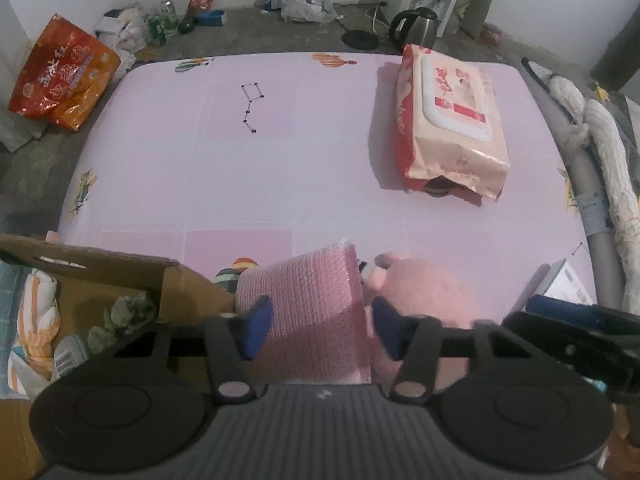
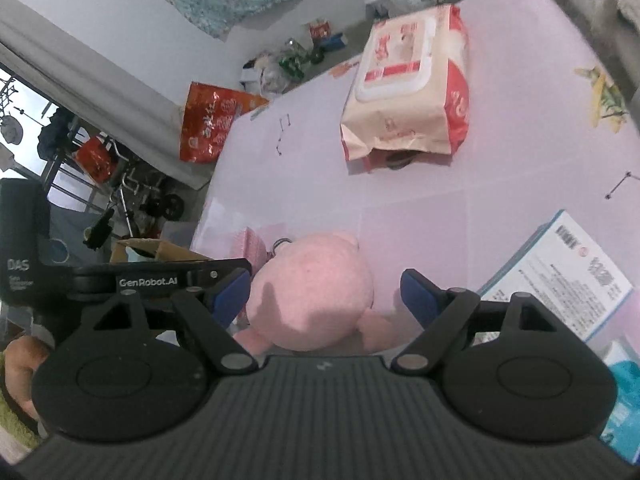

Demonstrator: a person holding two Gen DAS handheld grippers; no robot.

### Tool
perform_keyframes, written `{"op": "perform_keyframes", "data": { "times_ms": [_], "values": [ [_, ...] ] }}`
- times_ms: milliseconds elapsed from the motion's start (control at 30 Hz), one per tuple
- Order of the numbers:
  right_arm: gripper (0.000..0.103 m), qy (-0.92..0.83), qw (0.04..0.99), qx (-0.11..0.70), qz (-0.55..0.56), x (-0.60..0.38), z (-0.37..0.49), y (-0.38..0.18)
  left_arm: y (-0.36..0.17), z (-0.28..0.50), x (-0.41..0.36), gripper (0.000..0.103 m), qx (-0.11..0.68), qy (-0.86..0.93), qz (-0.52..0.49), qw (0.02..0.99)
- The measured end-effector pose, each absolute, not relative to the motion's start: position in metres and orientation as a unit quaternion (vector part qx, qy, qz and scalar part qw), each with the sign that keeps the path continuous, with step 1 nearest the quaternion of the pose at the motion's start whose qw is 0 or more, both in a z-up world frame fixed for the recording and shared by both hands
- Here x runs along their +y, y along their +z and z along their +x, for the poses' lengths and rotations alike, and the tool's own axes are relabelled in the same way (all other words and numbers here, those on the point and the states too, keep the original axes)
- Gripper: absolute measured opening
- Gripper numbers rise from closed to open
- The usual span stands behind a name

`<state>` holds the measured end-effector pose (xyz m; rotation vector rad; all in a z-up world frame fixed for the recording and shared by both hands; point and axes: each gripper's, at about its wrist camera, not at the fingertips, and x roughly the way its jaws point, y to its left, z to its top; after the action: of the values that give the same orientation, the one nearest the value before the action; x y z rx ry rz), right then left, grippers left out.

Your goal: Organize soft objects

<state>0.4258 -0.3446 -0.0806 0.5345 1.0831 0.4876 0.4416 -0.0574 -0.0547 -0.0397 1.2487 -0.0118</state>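
**Pink pad in the left claw, plush pig under the right**

At the near edge of the bench [image 1: 200, 184], which is covered with a pink patterned sheet, the left claw [image 1: 320, 328] has its blue fingers [image 1: 258, 330] on either side of a pink textured pad [image 1: 308, 308]. The fingers appear to press its sides, so the pad is judged to be grasped. Just beside the pad, on the right, lies a pink plush pig [image 2: 316, 292]. The right claw [image 2: 326, 300] hangs over the pig with its jaws spread wide, each finger clear of the plush; it is released and grips nothing.

To the left of the bench edge stands an open cardboard box [image 1: 120, 276]. It already holds a striped cloth [image 1: 38, 320] and some greyish soft items, which suggests it is the collecting place. Part of the sorting therefore looks done.

Still out on the bench are the pad, the pig and a large pack of wipes [image 1: 448, 124] lying well apart near the far side. A printed leaflet [image 2: 560, 272] lies at the right edge. By this reading the task is about midway, with the pad next for the box and the pig after it.
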Motion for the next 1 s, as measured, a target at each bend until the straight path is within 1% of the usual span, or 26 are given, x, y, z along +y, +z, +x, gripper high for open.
{"op": "perform_keyframes", "data": {
  "times_ms": [67,133,267,367,467,600,667,767,800,833,867,1000],
  "values": [
    [0.083,0.229,0.794,0.508,0.243,-0.340,0.429,-0.082,-0.054,0.441,-0.054,0.034,0.587,-0.019,-0.034,0.809],
    [0.084,0.232,0.793,0.513,0.235,-0.334,0.436,-0.086,-0.051,0.440,-0.054,0.030,0.588,-0.024,-0.036,0.808],
    [0.085,0.233,0.789,0.523,0.224,-0.323,0.445,-0.088,-0.042,0.436,-0.063,0.020,0.574,-0.019,-0.008,0.819],
    [0.085,0.228,0.781,0.535,0.230,-0.317,0.454,-0.094,-0.036,0.435,-0.066,0.017,0.567,-0.011,0.009,0.824],
    [0.085,0.228,0.771,0.547,0.233,-0.309,0.463,-0.101,-0.032,0.434,-0.067,0.016,0.560,-0.005,0.022,0.828],
    [0.085,0.237,0.759,0.568,0.210,-0.293,0.472,-0.110,-0.028,0.431,-0.066,0.016,0.552,0.000,0.040,0.833],
    [0.087,0.242,0.755,0.576,0.200,-0.285,0.474,-0.114,-0.028,0.431,-0.065,0.016,0.550,0.001,0.044,0.834],
    [0.087,0.253,0.745,0.584,0.200,-0.280,0.476,-0.119,-0.028,0.431,-0.065,0.016,0.551,-0.001,0.045,0.833],
    [0.084,0.259,0.740,0.587,0.203,-0.280,0.477,-0.121,-0.028,0.432,-0.066,0.016,0.551,-0.001,0.044,0.833],
    [0.076,0.266,0.735,0.588,0.211,-0.281,0.477,-0.122,-0.028,0.433,-0.066,0.016,0.552,-0.002,0.044,0.833],
    [0.069,0.276,0.728,0.588,0.220,-0.281,0.477,-0.123,-0.029,0.433,-0.066,0.016,0.552,-0.002,0.044,0.832],
    [0.064,0.283,0.739,0.574,0.212,-0.280,0.469,-0.120,-0.030,0.434,-0.066,0.019,0.554,-0.002,0.041,0.832]
  ]
}}
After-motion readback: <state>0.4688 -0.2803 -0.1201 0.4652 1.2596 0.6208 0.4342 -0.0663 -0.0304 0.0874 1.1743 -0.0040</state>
